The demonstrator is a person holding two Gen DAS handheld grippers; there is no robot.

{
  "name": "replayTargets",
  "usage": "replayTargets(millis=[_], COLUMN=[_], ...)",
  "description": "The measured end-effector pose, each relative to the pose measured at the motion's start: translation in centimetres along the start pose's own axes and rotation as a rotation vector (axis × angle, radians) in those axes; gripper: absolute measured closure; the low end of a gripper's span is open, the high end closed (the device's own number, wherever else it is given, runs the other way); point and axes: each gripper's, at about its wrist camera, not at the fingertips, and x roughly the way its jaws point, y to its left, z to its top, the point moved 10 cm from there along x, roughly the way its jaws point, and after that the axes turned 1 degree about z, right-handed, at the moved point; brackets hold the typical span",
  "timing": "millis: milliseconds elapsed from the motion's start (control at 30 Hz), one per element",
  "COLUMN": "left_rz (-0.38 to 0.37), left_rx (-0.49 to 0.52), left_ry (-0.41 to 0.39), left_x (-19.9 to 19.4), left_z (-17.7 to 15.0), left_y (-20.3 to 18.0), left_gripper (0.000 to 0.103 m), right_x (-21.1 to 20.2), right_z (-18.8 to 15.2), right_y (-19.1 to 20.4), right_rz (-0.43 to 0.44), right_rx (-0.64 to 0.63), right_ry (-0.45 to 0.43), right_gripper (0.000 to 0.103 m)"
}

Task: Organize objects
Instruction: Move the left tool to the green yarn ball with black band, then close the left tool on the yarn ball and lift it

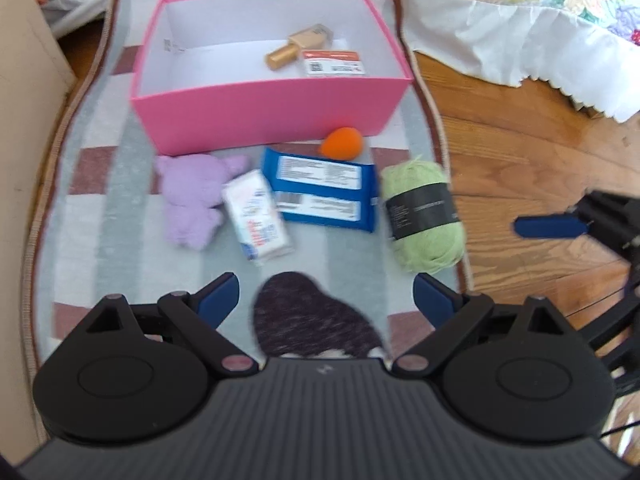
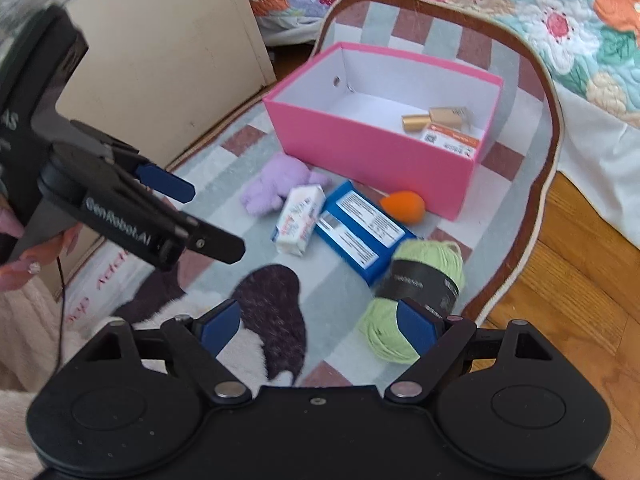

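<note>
The pink box (image 1: 272,116) stands open on the striped rug (image 1: 100,208), and inside it already lie a gold bottle (image 1: 300,46) and a small carton with a red band (image 1: 334,63), both near the right wall. In front of the box, still on the rug, wait five things: a purple plush toy (image 1: 188,200), a white packet (image 1: 258,218) touching its side, a blue pack (image 1: 324,190) partly over the packet, an orange sponge (image 1: 340,142) just beside the box wall, and a green yarn ball (image 1: 422,216) near the rug edge.

The left gripper (image 1: 326,292) hangs above the rug with its jaws wide and nothing between them. The right gripper (image 2: 320,324) is wide also and empty; its right finger is near the yarn ball.

I judge the sorting is partly done, and the step in hand is choosing the next thing. The yarn seems the nearest choice for the right gripper: it must go lower, close around the black label, then lift over the box wall.
</note>
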Motion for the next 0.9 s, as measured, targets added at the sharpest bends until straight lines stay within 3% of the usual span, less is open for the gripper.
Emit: replayTargets(millis=[200,400,633,767,800,900], left_rz=[-0.105,-0.172,-0.187,-0.192,-0.190,-0.191], left_rx=[-0.013,-0.007,-0.038,-0.065,-0.073,-0.072], left_ry=[-0.058,-0.031,-0.007,0.003,0.006,0.036], left_x=[2.4,6.3,10.7,12.3,12.6,13.8], left_z=[1.6,1.9,1.7,1.6,1.5,0.9], left_y=[-3.5,-6.9,-8.0,-8.1,-8.1,-8.4], left_gripper=[0.008,0.009,0.010,0.013,0.016,0.038], right_x=[2.4,4.7,6.4,7.7,7.9,8.2], right_z=[-1.7,-2.6,-2.6,-3.0,-3.0,-3.0], right_y=[-1.8,-2.9,-4.3,-4.8,-5.0,-5.6], right_rz=[-0.085,-0.139,-0.184,-0.182,-0.189,-0.201], right_rx=[-0.054,-0.089,-0.053,-0.046,-0.042,-0.020], right_ry=[-0.039,-0.096,-0.150,-0.136,-0.137,-0.147], right_gripper=[0.015,0.015,0.015,0.015,0.015,0.014])
